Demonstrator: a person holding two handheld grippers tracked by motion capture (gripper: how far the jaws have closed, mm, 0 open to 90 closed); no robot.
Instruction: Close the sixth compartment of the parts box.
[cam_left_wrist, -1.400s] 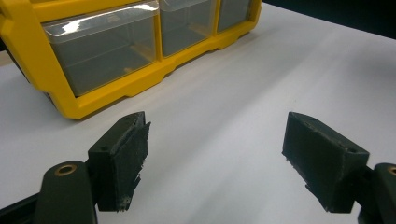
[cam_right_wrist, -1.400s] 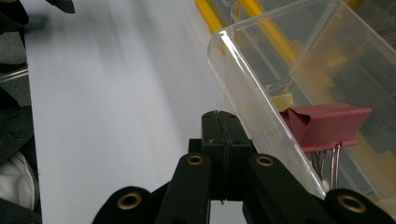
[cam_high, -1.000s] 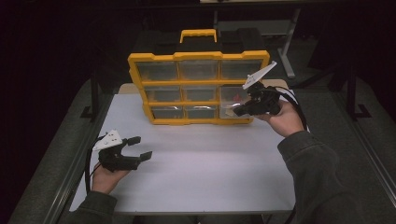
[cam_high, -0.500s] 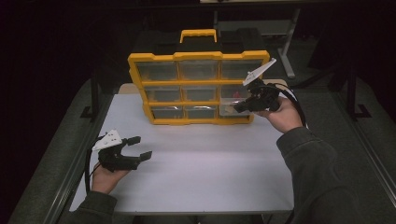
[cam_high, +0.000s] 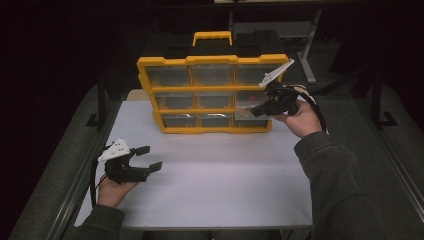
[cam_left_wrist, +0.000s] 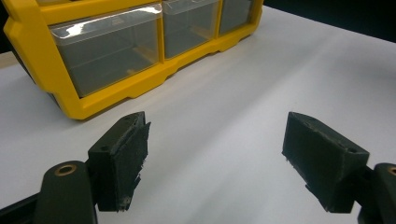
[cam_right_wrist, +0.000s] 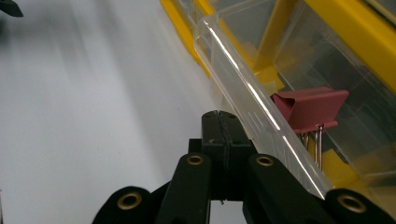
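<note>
A yellow organiser (cam_high: 212, 60) with clear drawers stands upright at the back of the white table (cam_high: 215, 185). Its middle-right drawer (cam_high: 244, 105) is pulled out a little. My right gripper (cam_high: 256, 111) is at that drawer's front, jaws shut. In the right gripper view the shut right gripper (cam_right_wrist: 219, 117) rests against the drawer's clear front wall (cam_right_wrist: 243, 79), and a red binder clip (cam_right_wrist: 310, 109) lies inside. I cannot tell if the jaws pinch a handle lip. My left gripper (cam_high: 151, 157) rests low at the table's front left, open and empty. Its own view shows the left gripper (cam_left_wrist: 215, 144) facing the organiser's bottom row (cam_left_wrist: 107, 60).
The organiser's black carrying case with a yellow handle (cam_high: 212, 36) rises behind the drawers. Metal stands (cam_high: 310, 50) are beyond the table in the dark. A metal rail (cam_high: 85, 170) runs along the table's left edge. White tabletop lies between the grippers.
The right gripper has edged slightly at the drawer front. The left gripper has kept still.
</note>
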